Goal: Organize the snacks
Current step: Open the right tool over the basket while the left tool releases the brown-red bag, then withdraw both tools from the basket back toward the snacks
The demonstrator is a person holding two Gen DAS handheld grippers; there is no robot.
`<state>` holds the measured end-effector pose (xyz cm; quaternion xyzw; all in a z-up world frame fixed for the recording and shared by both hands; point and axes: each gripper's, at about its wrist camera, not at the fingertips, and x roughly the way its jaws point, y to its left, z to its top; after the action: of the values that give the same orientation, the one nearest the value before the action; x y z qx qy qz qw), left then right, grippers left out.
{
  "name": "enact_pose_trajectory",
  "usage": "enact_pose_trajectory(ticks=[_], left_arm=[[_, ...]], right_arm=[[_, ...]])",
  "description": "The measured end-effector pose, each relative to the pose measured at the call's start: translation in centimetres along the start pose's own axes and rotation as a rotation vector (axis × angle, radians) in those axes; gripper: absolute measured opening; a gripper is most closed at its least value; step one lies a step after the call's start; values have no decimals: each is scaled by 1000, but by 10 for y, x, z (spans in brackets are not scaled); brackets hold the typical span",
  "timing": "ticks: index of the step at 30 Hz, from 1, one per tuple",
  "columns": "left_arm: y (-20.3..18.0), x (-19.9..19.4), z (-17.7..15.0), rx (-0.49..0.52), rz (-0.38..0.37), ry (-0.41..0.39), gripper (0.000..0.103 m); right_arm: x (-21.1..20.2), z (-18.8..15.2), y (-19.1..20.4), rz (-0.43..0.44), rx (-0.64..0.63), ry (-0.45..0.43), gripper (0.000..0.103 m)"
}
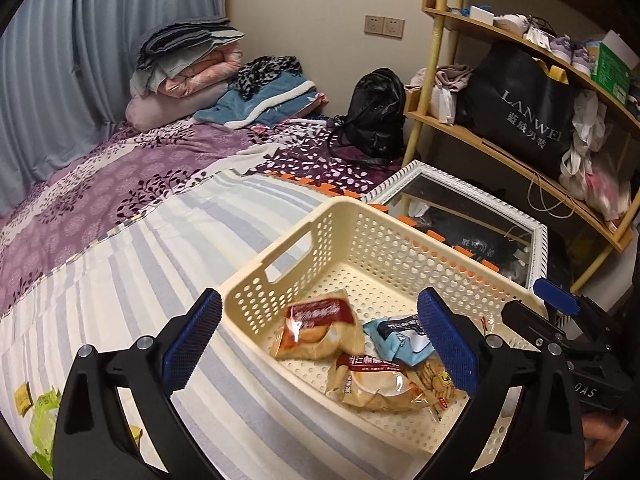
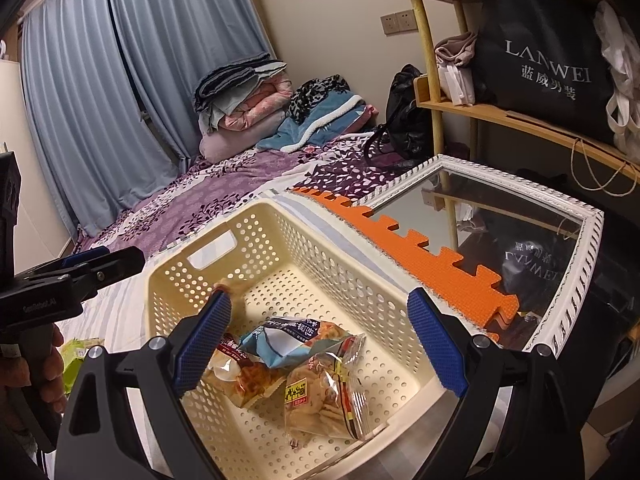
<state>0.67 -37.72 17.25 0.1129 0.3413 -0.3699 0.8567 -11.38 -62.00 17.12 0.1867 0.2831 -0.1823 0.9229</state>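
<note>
The left gripper is spread wide and holds nothing, positioned over the near left edge of the cream perforated basket. The right gripper is likewise spread and empty above the same basket. Inside lie two red-labelled snack packs, a blue packet and a clear cracker pack. The basket rests on a striped bedsheet, beside an orange foam mat and a white-framed mirror.

"LANWEI" on black bag; mirrored in mirror.
</note>
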Motion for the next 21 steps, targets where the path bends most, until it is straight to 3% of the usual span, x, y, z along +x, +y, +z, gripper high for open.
enact_pose_trajectory(ticks=[21], left_arm=[[39, -25, -14, -70, 57, -13, 99]], right_arm=[[-10, 1, 43, 56, -63, -12, 90]])
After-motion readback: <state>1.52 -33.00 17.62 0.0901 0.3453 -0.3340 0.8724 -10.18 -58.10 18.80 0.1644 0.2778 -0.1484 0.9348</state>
